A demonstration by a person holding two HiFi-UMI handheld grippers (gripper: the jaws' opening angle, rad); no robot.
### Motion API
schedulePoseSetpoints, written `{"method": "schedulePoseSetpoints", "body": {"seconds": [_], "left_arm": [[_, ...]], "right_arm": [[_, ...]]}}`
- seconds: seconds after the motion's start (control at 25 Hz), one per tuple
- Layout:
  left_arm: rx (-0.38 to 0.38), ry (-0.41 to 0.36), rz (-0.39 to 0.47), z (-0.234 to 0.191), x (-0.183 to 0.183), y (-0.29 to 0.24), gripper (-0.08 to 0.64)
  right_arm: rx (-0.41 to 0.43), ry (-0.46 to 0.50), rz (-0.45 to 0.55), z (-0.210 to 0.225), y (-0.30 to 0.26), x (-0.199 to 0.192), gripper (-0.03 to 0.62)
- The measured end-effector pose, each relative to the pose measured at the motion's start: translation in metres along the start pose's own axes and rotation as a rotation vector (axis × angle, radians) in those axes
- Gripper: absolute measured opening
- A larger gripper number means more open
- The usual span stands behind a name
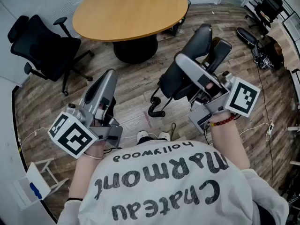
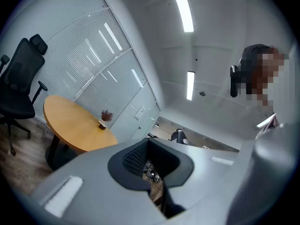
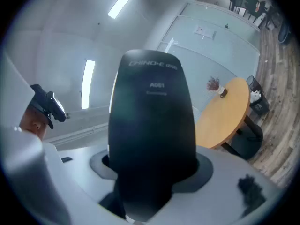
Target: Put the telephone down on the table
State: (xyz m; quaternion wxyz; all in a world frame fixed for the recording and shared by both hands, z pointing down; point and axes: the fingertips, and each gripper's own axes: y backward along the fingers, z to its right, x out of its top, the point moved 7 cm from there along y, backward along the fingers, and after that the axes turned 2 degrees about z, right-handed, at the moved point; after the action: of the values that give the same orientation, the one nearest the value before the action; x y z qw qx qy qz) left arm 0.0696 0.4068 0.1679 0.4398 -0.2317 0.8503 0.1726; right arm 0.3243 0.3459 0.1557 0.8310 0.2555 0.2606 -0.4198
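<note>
My right gripper [image 1: 199,53] has its fingers clamped on the telephone [image 3: 150,125], raised over the floor for carrying, well short of the worktop's [image 1: 126,13] near edge. My left gripper [image 1: 107,76] has its fingers together, empty.

- An office meeting room — a round wooden table [image 1: 126,13] stands at 12 o'clock in the head view, with a small potted plant [image 2: 105,118] on its top.
- A black swivel office chair [image 1: 42,46] with armrests and a headrest sits at 10 o'clock, apart from the table.
- More black chairs [image 1: 269,6] crowd the 2 o'clock corner.
- The wood-plank floor [image 1: 42,107] carries thin cables [image 1: 268,121] at 3 o'clock.
- In the left gripper view, a partition wall with slatted blinds [image 2: 89,60] runs behind the table at 10 o'clock.
- Long ceiling strip lights [image 2: 183,8] glow at 12 o'clock — plain white ceiling around them.
</note>
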Motion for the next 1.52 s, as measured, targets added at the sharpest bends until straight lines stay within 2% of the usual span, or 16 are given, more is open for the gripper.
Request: {"method": "schedulePoseSetpoints", "body": {"seconds": [0.64,1.0,1.16,1.52], "left_arm": [[-0.006,0.0,0.014,-0.006,0.003,0.009,0.008],[-0.018,0.008,0.025,-0.026,0.014,0.019,0.008],[-0.024,0.005,0.021,-0.034,0.018,0.022,0.008],[0.023,0.017,0.047,-0.079,0.04,0.036,0.008]], "right_arm": [[-0.02,0.015,-0.032,-0.002,-0.013,-0.01,0.29],[-0.028,-0.103,-0.012,0.009,-0.034,-0.025,0.29],[-0.039,-0.076,-0.029,0.008,-0.045,-0.028,0.29],[-0.039,-0.039,-0.113,0.023,-0.098,-0.047,0.29]]}}
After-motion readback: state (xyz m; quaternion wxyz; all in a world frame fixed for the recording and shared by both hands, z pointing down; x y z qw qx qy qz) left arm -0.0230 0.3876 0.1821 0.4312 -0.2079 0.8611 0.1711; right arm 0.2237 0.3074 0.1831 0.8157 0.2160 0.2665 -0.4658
